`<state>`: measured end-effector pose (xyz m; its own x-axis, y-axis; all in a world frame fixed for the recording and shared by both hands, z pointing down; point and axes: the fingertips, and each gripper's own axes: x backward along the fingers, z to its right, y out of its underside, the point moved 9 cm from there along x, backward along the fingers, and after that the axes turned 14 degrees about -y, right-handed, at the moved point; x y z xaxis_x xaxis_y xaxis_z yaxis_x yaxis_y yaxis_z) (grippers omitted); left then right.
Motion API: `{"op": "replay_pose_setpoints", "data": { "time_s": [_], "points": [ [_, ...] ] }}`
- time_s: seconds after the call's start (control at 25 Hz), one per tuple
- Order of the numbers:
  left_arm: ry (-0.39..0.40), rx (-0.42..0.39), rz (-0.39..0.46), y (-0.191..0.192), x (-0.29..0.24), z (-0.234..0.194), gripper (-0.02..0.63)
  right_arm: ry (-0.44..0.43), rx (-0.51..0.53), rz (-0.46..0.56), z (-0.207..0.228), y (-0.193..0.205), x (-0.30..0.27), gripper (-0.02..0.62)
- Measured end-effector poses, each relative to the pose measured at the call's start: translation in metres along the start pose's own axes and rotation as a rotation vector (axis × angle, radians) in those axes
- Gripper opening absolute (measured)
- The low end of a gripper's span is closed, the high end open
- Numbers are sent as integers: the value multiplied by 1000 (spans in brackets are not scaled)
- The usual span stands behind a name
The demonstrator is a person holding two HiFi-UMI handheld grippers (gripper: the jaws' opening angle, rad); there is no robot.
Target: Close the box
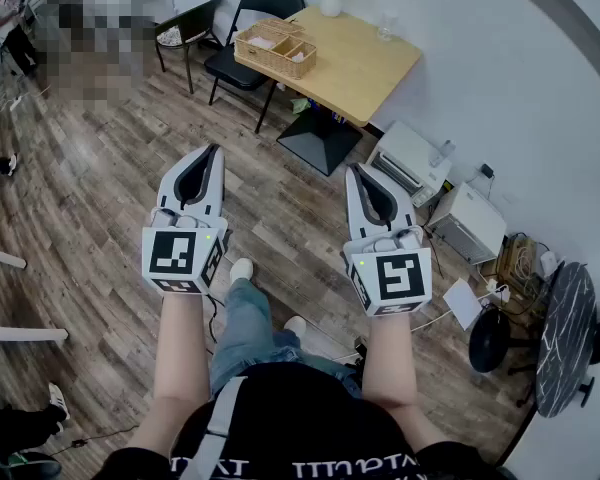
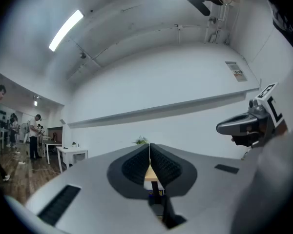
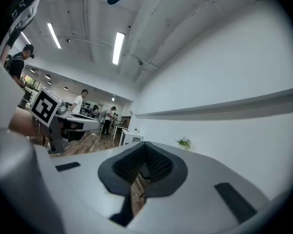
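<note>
Jaws closed and empty, left gripper (image 1: 213,151) and right gripper (image 1: 352,168) hover level, seemingly readied for the distant wicker box (image 1: 275,48), upper centre.

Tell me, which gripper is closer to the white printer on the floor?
Right. The right gripper is held in the air just left of the printer; the left gripper is farther left, beyond it.

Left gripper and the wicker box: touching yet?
Apart. The head view shows the left gripper held over the floor, well short of the wicker box on the table.
</note>
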<state>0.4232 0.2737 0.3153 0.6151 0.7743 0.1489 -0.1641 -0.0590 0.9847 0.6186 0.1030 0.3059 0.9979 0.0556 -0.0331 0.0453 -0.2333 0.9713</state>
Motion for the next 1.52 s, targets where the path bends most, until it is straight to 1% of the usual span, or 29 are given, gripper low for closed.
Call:
{"op": "replay_pose_setpoints", "data": {
  "time_s": [0.28,0.44,0.6,0.64,0.72,0.76,0.92,1.12,1.36,1.52],
  "points": [
    [22,-13,27,-8,-4,1,14,16,20,-1,1,-10,-1,14],
    [34,9,26,-4,-12,-2,15,28,27,-21,2,-10,-6,15],
    [22,37,-2,3,-26,-11,23,37,36,-41,6,-9,-18,15],
    [19,46,-11,5,-31,-16,59,38,35,-43,8,-9,-23,15],
    [12,68,-28,9,-43,-27,219,41,33,-46,11,-9,-35,14],
    [3,77,-33,10,-50,-33,245,43,32,-46,12,-10,-42,15],
    [-35,95,-39,14,-73,-64,250,46,27,-46,17,-13,-75,15],
    [-52,114,-36,20,-109,-105,250,40,38,-56,21,-19,-125,15],
    [-40,134,-38,34,-166,-150,250,50,34,-74,34,-18,-195,15],
    [-7,139,-50,47,-204,-180,250,107,11,-67,41,-15,-244,15]
  ]
}}
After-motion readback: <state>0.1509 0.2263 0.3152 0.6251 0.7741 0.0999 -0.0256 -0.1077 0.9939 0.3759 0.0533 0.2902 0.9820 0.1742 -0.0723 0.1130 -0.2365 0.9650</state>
